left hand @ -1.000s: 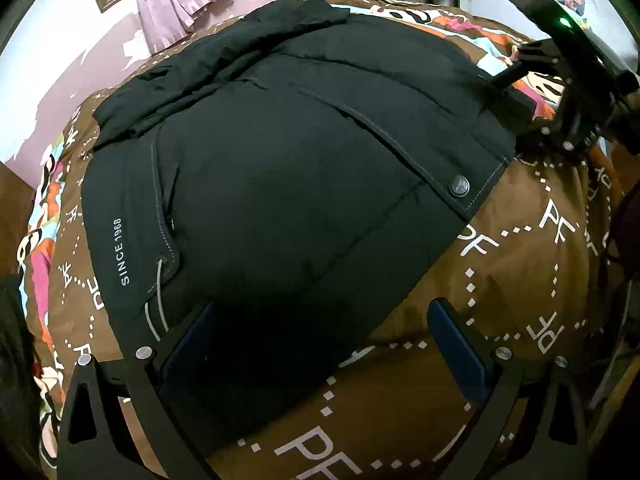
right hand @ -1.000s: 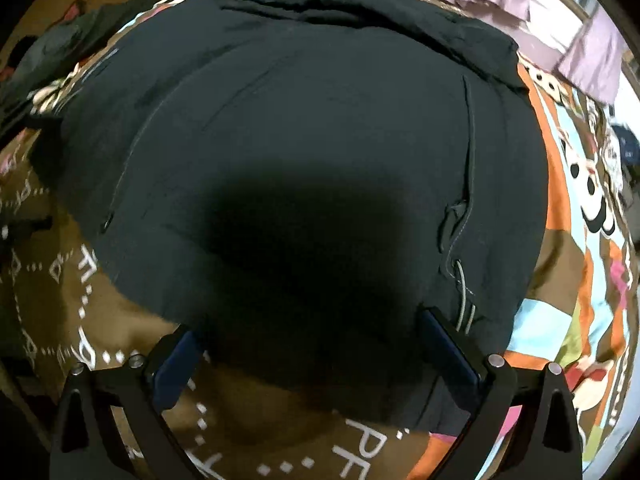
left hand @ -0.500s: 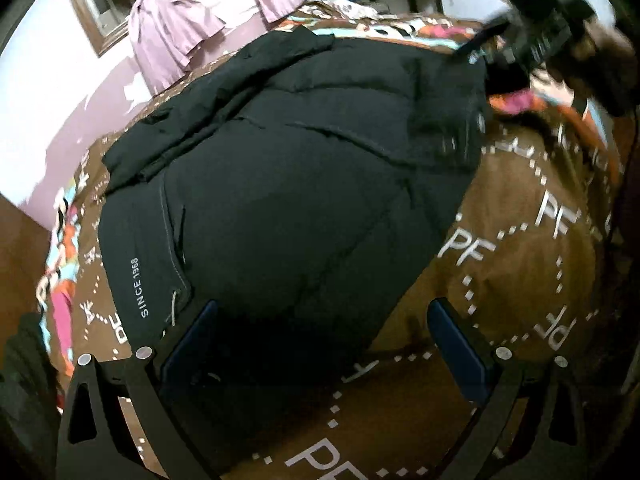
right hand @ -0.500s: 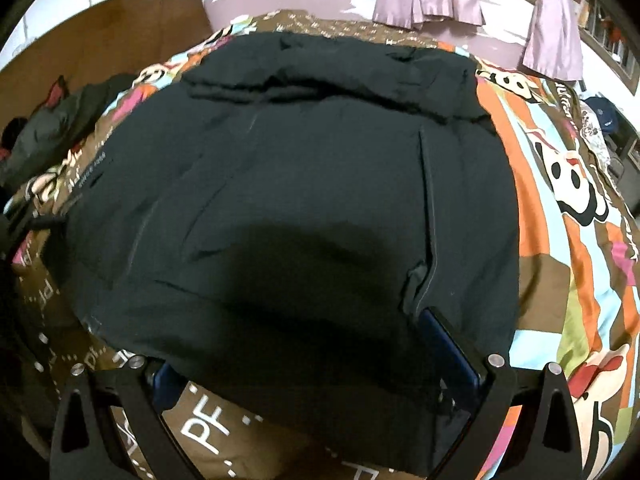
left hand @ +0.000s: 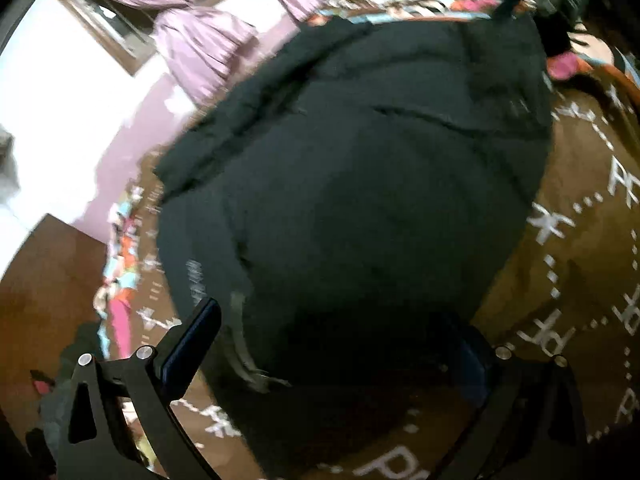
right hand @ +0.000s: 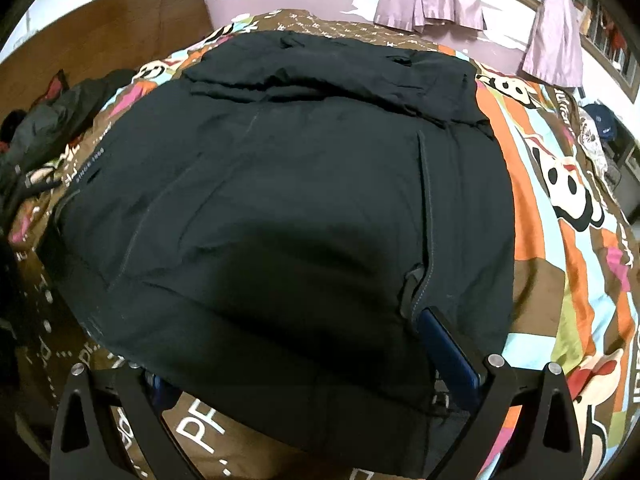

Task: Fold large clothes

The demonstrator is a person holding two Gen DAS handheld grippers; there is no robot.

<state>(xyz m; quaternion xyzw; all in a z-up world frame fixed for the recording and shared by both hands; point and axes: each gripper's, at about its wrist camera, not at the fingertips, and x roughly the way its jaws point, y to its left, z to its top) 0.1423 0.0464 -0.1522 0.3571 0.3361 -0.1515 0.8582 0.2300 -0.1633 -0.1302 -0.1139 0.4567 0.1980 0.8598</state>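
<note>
Between each spread claw's fingers, jacket (right hand: 280, 208) hem.

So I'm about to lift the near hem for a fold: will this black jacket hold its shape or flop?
The black jacket will probably sag between grips, since it lies in soft creases on the bedspread. Its puffy look suggests some weight. The smooth shell may slip, so the right gripper and left gripper should bite deep.

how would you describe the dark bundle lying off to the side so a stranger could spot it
Start from the bed's patterned quilt with the big black jacket spread across its middle. Look past the jacket's left edge to the quilt's far-left corner, near the brown wooden board: the dark bundle lies there, crumpled rather than spread flat, with a red patch.
</note>
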